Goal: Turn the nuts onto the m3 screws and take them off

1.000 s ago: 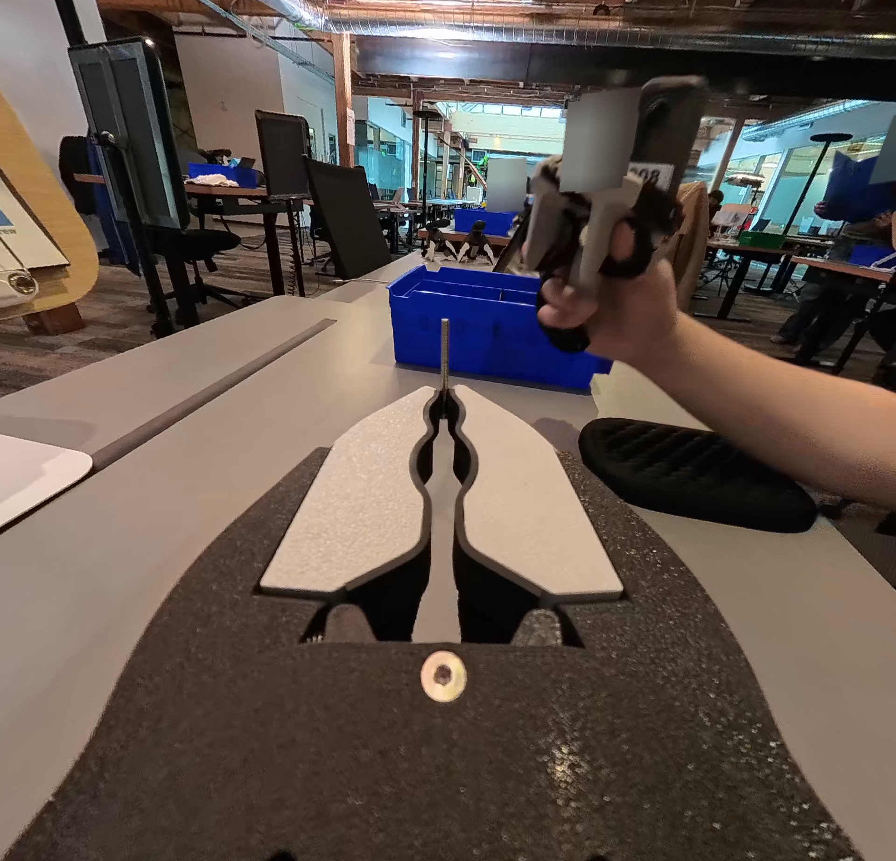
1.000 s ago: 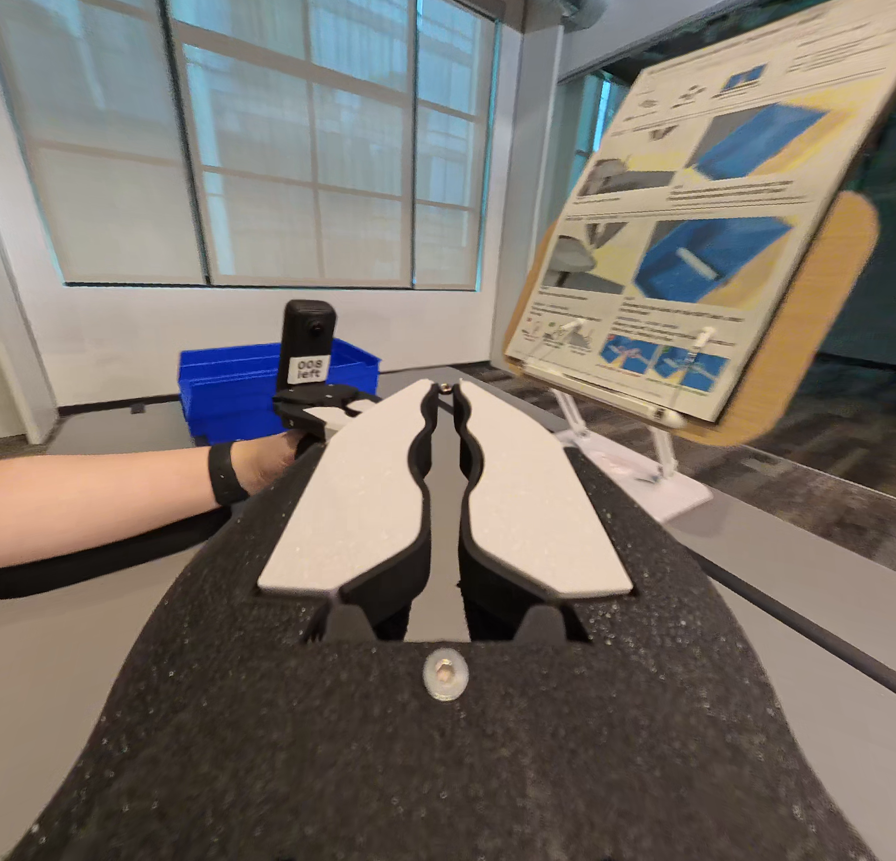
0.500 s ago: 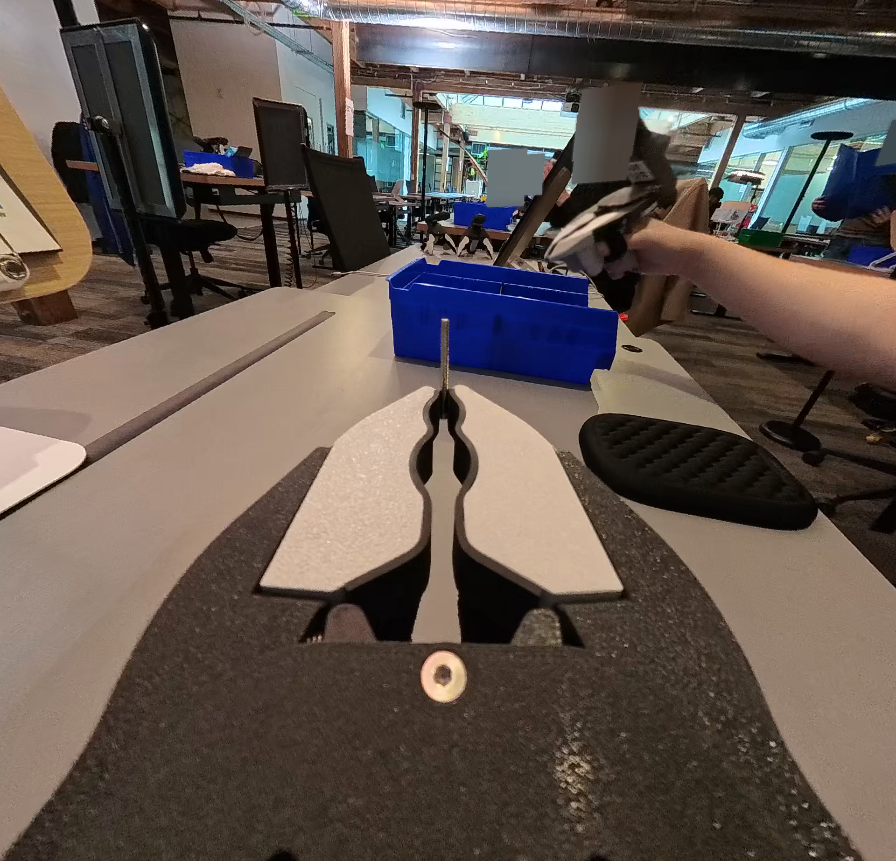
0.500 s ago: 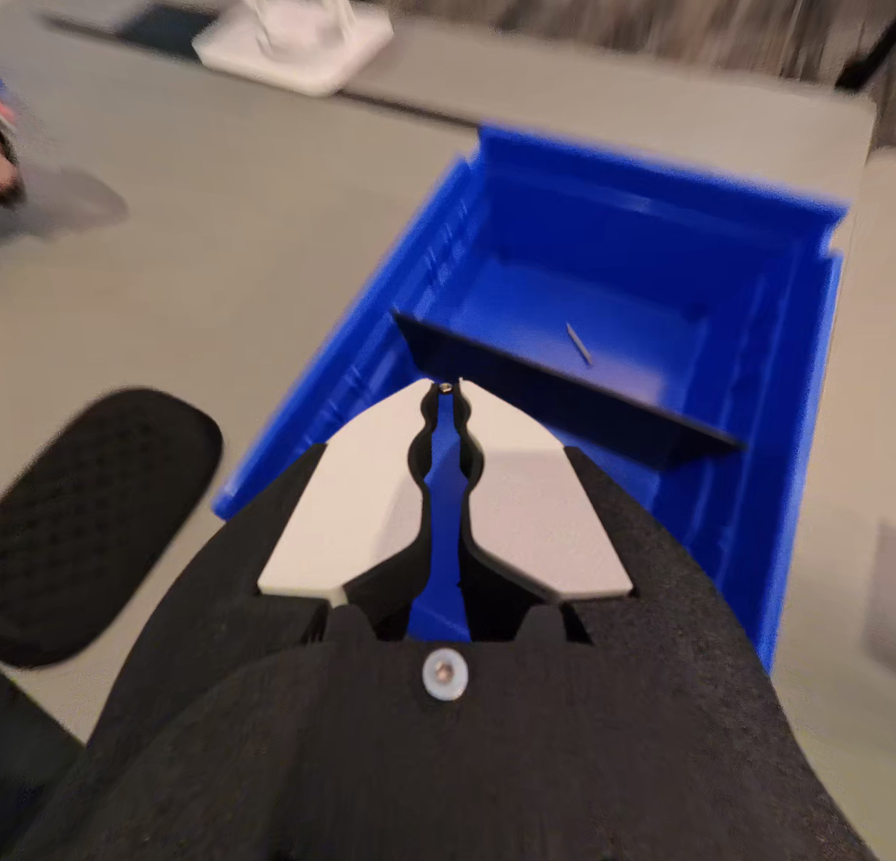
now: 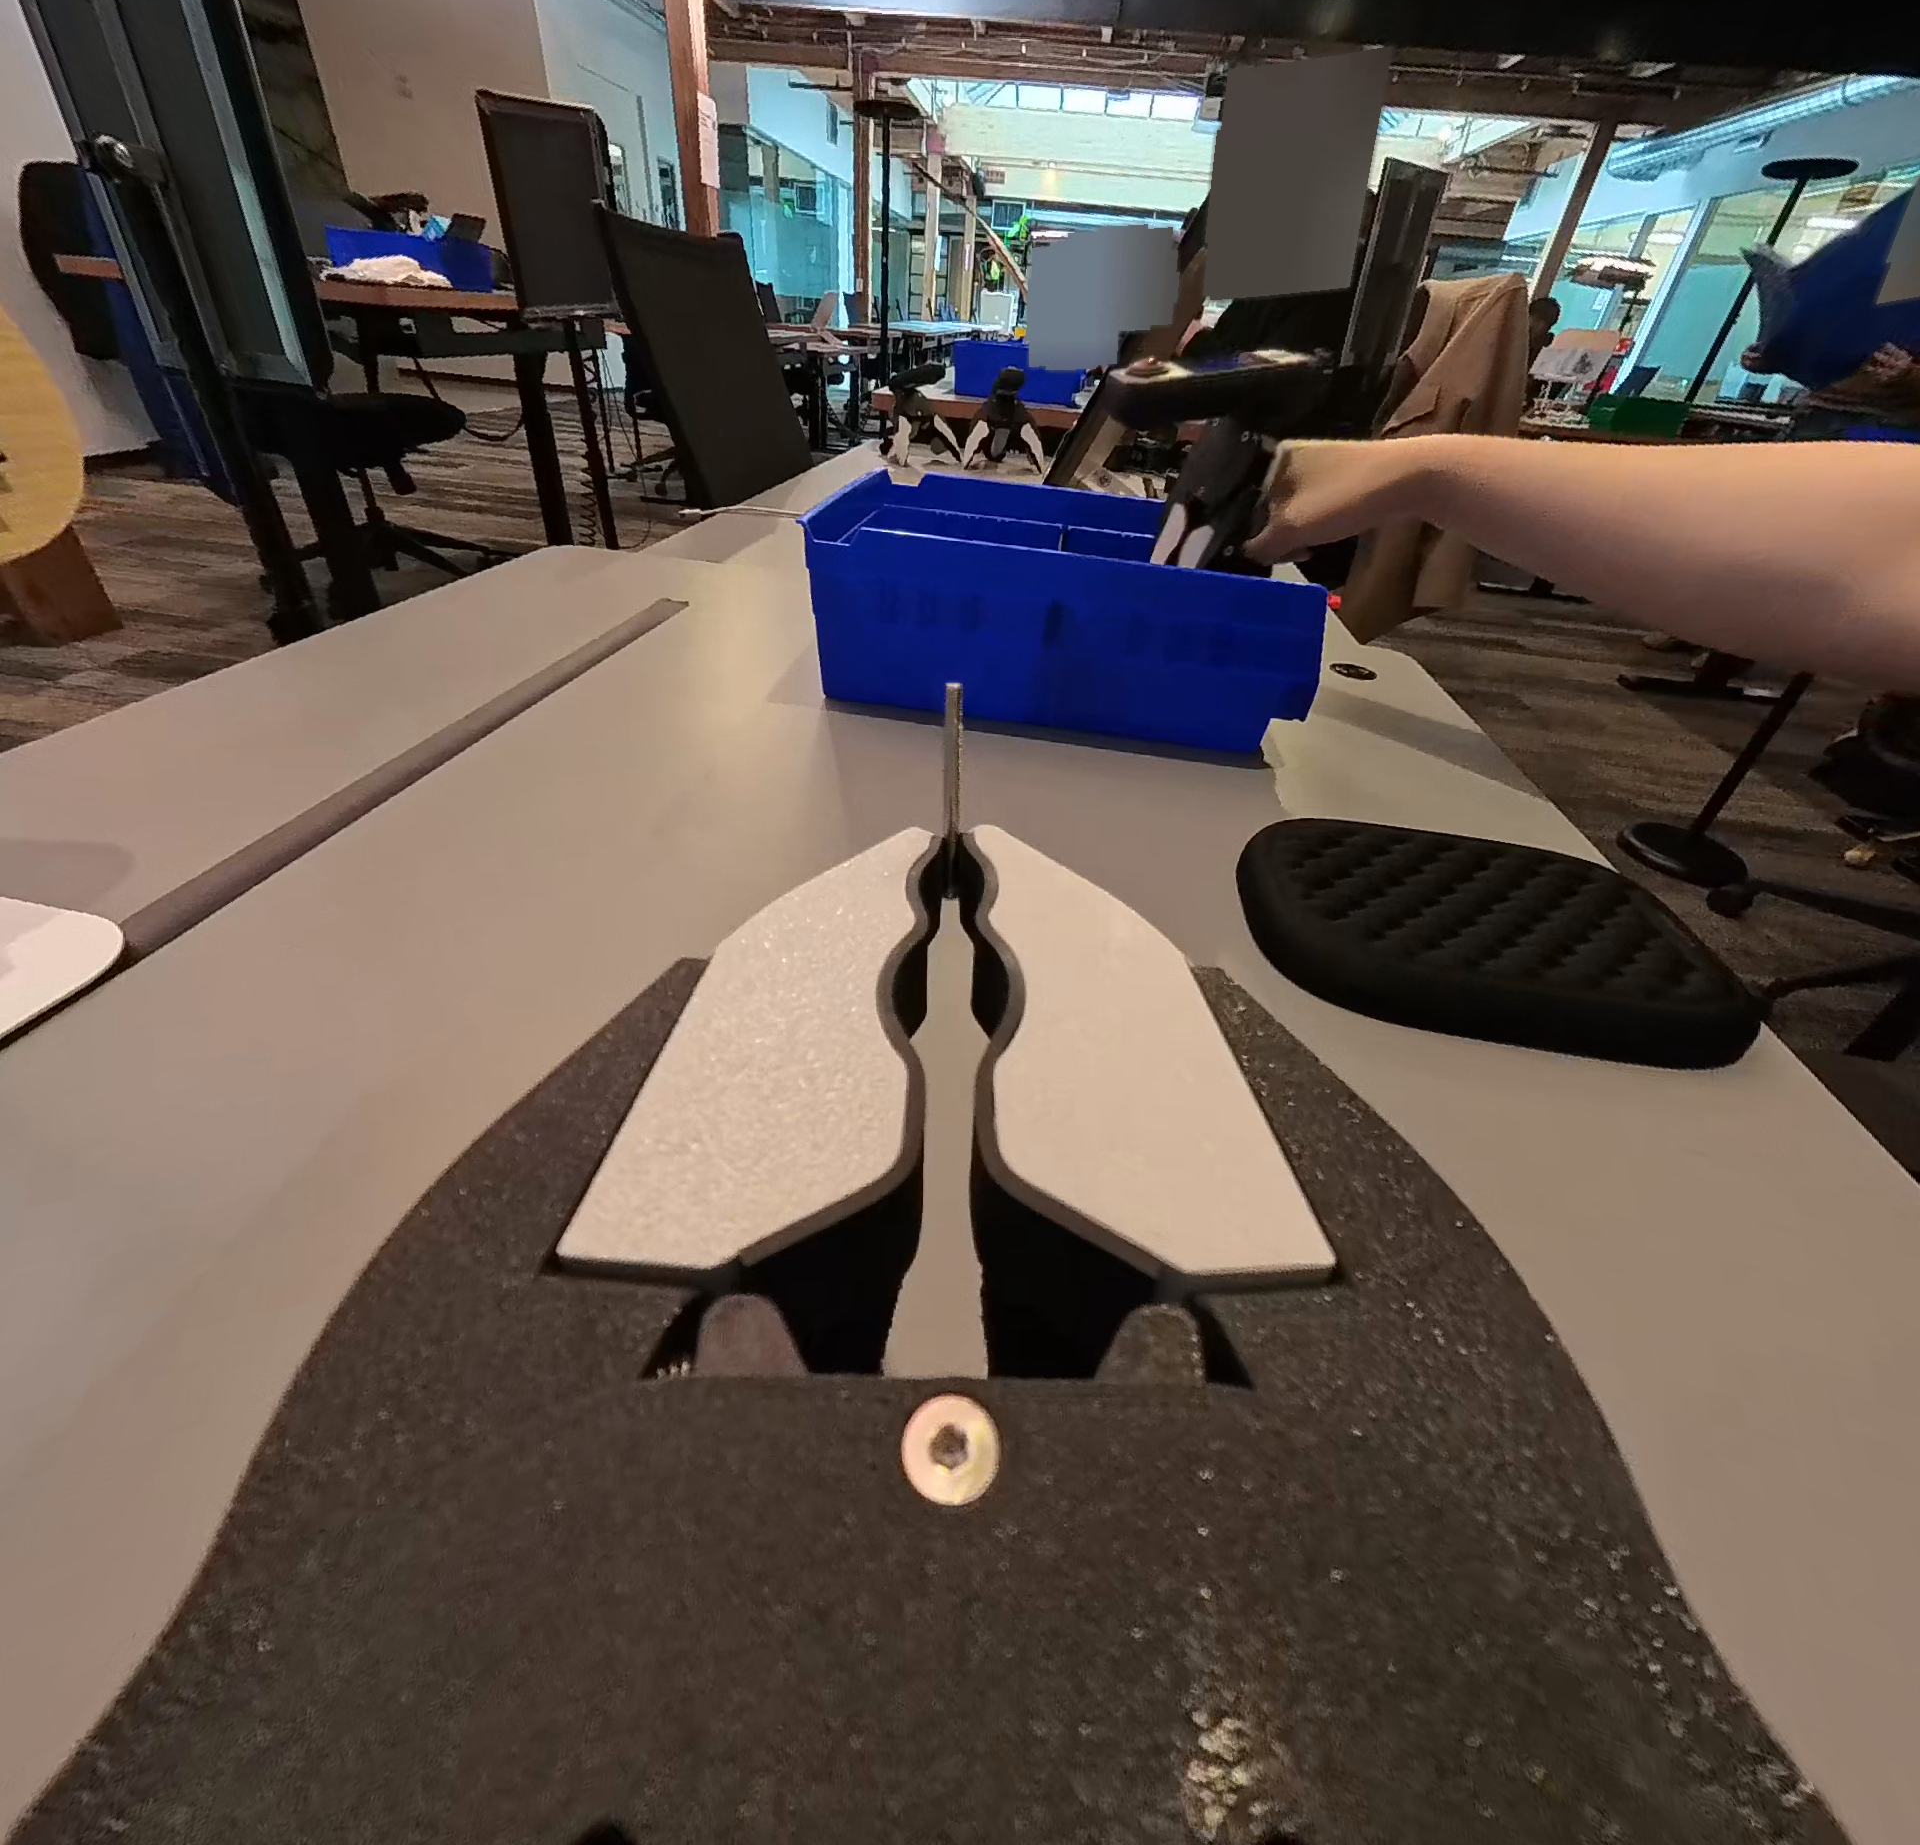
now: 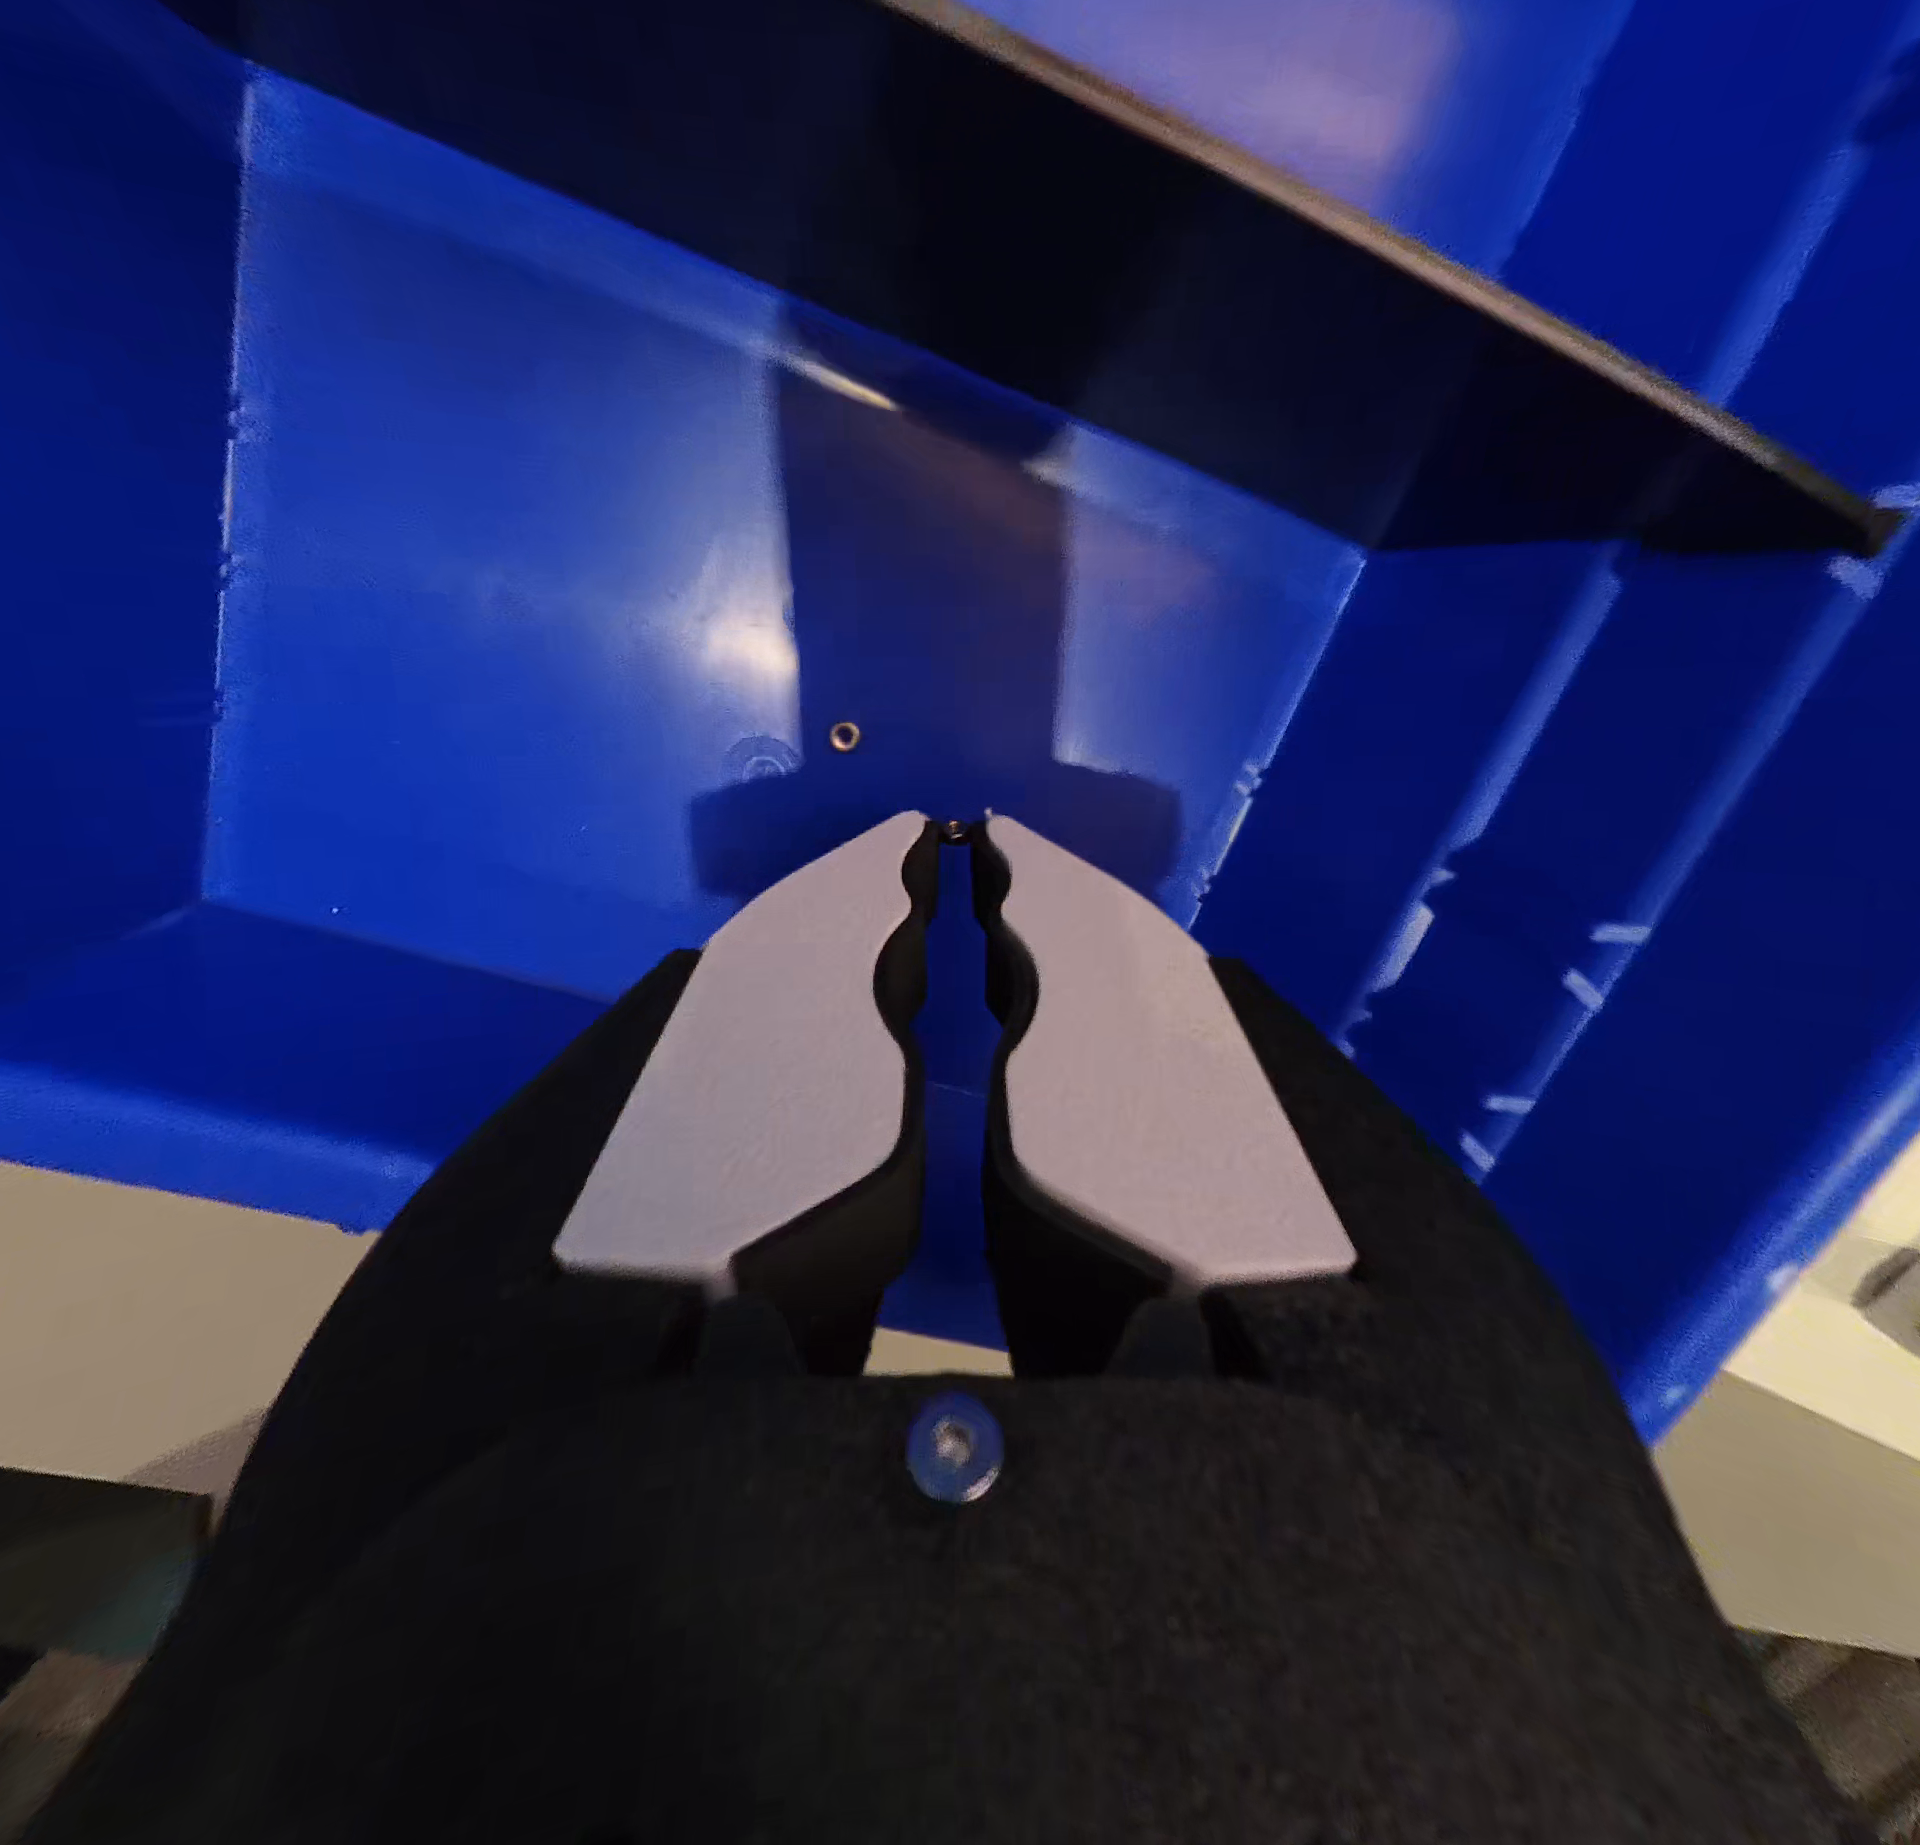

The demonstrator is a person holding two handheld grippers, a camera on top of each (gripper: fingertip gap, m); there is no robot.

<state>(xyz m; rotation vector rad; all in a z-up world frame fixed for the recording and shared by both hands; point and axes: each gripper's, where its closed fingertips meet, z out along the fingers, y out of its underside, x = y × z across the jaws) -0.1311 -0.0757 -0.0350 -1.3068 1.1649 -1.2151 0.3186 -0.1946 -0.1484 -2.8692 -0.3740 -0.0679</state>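
My left gripper (image 5: 951, 845) is shut on a thin M3 screw (image 5: 952, 756) that stands upright from its tips, above the grey table (image 5: 520, 860). My right gripper (image 6: 954, 827) is shut on a small nut (image 6: 954, 832) at its tips, down inside the near compartment of the blue bin (image 6: 468, 600). A second nut (image 6: 846, 736) lies loose on the bin floor just left of the tips. In the left wrist view the right gripper (image 5: 1195, 538) dips into the blue bin (image 5: 1060, 642) at the far side of the table.
A black divider (image 6: 1039, 268) splits the bin. A black wrist pad (image 5: 1486, 938) lies on the table right of my left gripper. A white stand base (image 5: 42, 959) sits at the left edge. Chairs, desks and monitors stand beyond the table. Tip to tip, the grippers are about 50 centimeters apart.
My right gripper has swung from beside the left gripper over to the blue bin and down into its near compartment, still holding the nut. My left gripper has kept still with the screw.
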